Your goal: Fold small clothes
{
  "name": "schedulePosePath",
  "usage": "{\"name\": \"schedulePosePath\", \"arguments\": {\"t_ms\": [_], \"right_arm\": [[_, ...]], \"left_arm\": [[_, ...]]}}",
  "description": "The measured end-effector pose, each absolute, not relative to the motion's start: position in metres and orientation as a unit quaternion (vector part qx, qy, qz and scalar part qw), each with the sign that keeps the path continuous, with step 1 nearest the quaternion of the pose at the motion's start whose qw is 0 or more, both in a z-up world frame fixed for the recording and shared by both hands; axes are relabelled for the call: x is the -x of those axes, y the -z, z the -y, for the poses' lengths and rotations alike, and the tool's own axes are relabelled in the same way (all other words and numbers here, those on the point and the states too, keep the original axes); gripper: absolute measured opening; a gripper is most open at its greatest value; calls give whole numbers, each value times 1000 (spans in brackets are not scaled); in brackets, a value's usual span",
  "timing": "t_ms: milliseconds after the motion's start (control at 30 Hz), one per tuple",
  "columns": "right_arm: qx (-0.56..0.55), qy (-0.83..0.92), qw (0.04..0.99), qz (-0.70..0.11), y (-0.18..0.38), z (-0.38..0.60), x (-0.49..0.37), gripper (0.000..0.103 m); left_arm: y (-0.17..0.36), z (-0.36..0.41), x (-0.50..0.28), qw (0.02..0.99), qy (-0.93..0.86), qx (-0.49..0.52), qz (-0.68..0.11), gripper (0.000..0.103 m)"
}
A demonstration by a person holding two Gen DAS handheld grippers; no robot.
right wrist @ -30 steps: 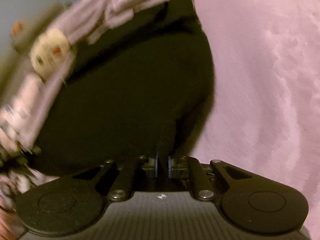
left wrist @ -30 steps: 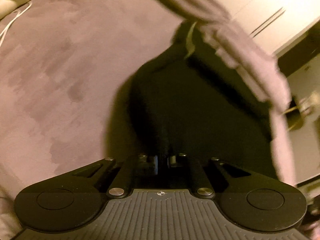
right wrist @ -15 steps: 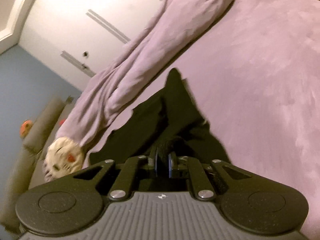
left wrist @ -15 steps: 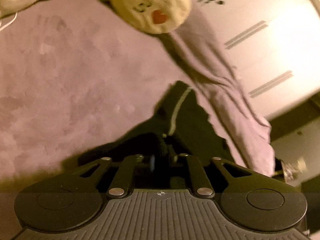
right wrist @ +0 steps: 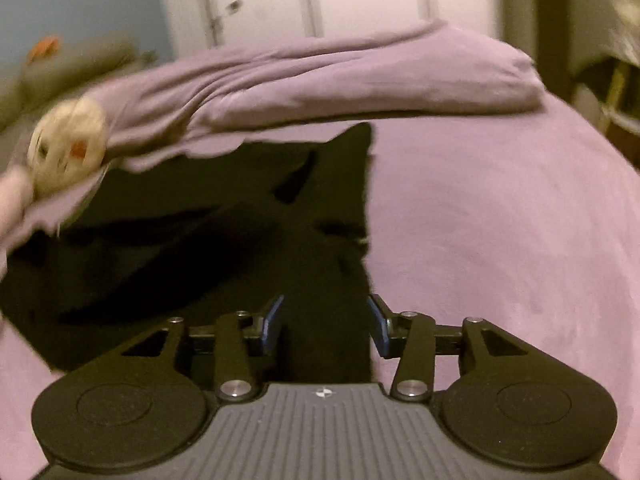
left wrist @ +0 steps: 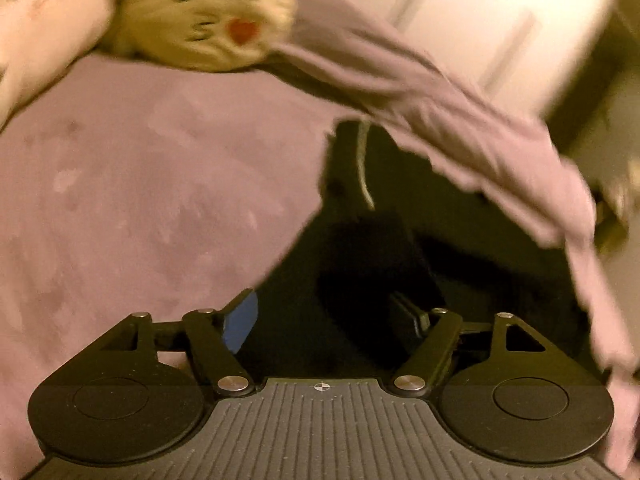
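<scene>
Both grippers have let go since half a second ago: then each was pinched on the black garment, and now the left gripper and the right gripper stand with jaws spread wide, holding nothing. The garment lies rumpled on the purple bed, its far side tucked against the bunched purple blanket near the bed's far edge, where a cream stuffed toy rests. A pale drawstring shows at its far end in the left view. Judging by the creases, the fold has landed but is not flat. To do this step well, draw both grippers back clear of the cloth, then regrip a clean edge, avoiding the blanket.
</scene>
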State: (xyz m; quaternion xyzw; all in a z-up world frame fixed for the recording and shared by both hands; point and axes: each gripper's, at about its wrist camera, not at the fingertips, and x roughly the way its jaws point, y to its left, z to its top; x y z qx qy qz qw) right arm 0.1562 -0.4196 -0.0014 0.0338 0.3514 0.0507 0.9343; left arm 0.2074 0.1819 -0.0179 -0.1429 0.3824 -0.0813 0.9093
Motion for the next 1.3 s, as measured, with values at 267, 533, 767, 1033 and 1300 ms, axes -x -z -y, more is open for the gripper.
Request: {"name": "schedulePosePath", "arguments": {"t_ms": [267, 533, 767, 1033, 1300], "right_arm": [[-35, -91, 925, -367, 8, 403, -210, 54], [-57, -102, 920, -374, 21, 405, -237, 28], [-97, -97, 931, -339, 19, 420, -236, 5], [-117, -16, 941, -318, 14, 449, -226, 4], [-75, -141, 922, -352, 9, 435, -244, 66]], "left_arm": [[32, -147, -229, 898, 140, 32, -416, 80], [40, -125, -287, 880, 172, 13, -442, 63], [41, -127, -301, 884, 174, 63, -430, 8], [19, -171, -288, 919, 92, 160, -348, 4], [31, -169, -284, 898, 175, 132, -382, 54]]}}
